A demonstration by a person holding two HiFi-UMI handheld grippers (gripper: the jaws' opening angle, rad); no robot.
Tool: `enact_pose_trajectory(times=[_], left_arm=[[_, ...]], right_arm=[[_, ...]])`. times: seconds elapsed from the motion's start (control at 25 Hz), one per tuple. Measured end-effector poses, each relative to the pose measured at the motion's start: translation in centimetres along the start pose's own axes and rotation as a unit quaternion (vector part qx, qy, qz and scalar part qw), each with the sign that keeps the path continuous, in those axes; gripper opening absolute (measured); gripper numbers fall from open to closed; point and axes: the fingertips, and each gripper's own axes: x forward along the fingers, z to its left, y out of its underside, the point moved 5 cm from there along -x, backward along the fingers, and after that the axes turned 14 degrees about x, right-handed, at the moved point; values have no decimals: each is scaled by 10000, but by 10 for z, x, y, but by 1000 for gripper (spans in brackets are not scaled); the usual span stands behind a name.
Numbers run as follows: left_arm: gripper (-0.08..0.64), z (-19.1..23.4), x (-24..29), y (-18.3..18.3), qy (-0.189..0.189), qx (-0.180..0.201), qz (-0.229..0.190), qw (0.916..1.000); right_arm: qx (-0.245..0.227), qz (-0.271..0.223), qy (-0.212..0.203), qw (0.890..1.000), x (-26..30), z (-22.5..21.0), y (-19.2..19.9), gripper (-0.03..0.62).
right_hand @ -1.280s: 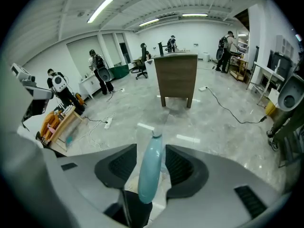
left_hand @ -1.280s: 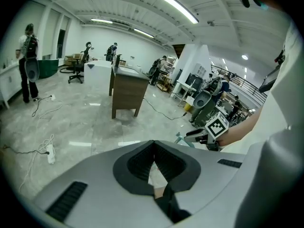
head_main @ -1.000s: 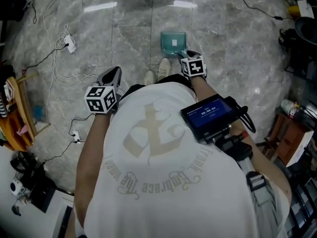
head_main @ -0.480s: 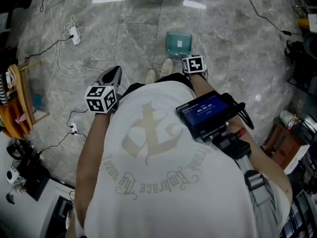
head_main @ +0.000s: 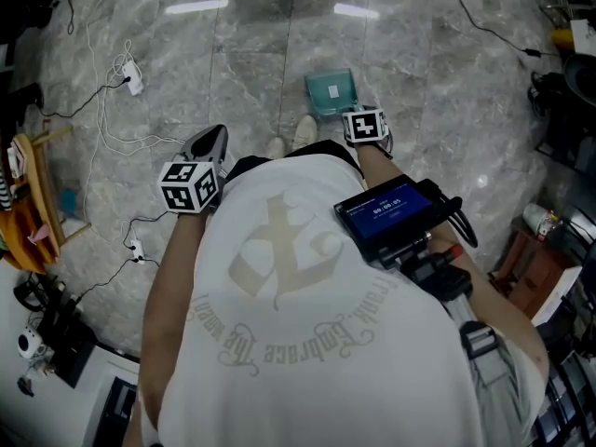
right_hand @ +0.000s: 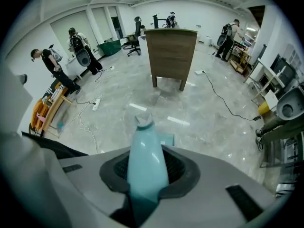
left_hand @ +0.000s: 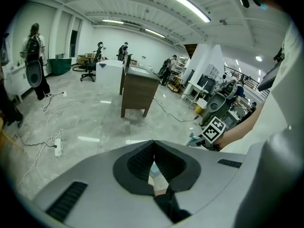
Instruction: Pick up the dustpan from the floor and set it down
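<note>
Closing right tongs (right_hand: 146, 172) on dustpan (head_main: 330, 88) handle (right_hand: 142, 141); left tongs (left_hand: 153, 163) pressed together, empty.
Likely light, stiff, slick plastic; best held mid-handle, square between the pads.

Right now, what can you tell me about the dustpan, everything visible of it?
The dustpan is pale teal, smooth plastic by its look, with a squarish pan and a rounded, tapering handle. The pan appears to lie flat on the grey marble floor just ahead of the person's shoes, handle pointing back toward them. The handle stands between the jaws of the right hand-held gripper, which are closing on it, pads against its sides. Nothing else touches it.
</note>
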Motion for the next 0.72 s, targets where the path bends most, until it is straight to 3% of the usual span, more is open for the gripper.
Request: enact_pose_trajectory(times=[0.44,0.72], left_arm=[[12,16,15,-8,106,82,-55,9999],[12,28,18,-17,33,152,-196,9997]], right_arm=[[-724,-157,-252,9969,-8,20,-11,98],[-849,-283,-362,9953,-11,26,-20,98]])
